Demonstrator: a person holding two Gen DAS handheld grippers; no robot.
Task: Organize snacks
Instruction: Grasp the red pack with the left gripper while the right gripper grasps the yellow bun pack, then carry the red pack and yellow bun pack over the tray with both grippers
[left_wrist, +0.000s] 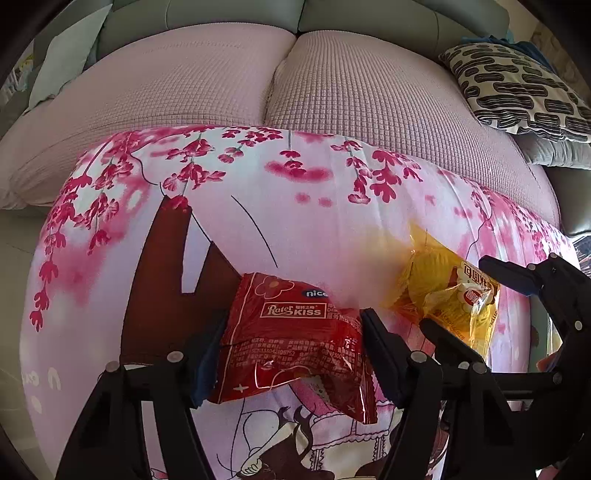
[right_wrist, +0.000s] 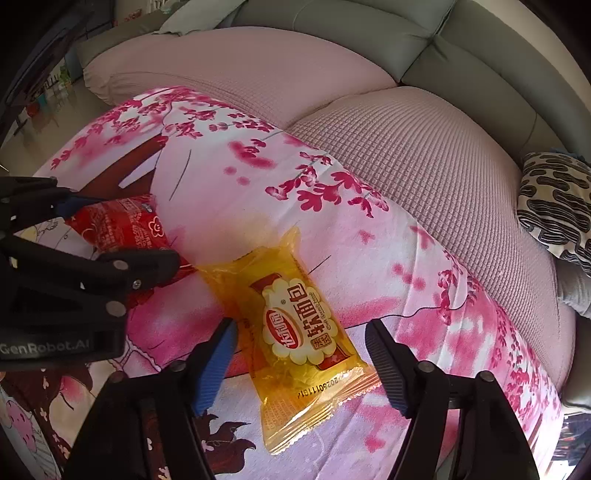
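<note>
Red snack packet (left_wrist: 291, 343) half-hidden between fingers (left_wrist: 207, 354), yellow packet's (right_wrist: 295, 332) end overexposed

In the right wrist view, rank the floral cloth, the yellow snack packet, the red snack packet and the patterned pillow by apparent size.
1. floral cloth
2. yellow snack packet
3. patterned pillow and red snack packet: unsure; pillow is cropped and farther away, packet partly hidden.

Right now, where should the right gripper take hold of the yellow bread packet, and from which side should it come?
Grip the yellow bread packet across its narrow width at the puffed middle, coming from above. It lies flat on the floral cloth and slanted, and the right gripper already straddles its long sides. The flat crimped ends would probably slip.
</note>
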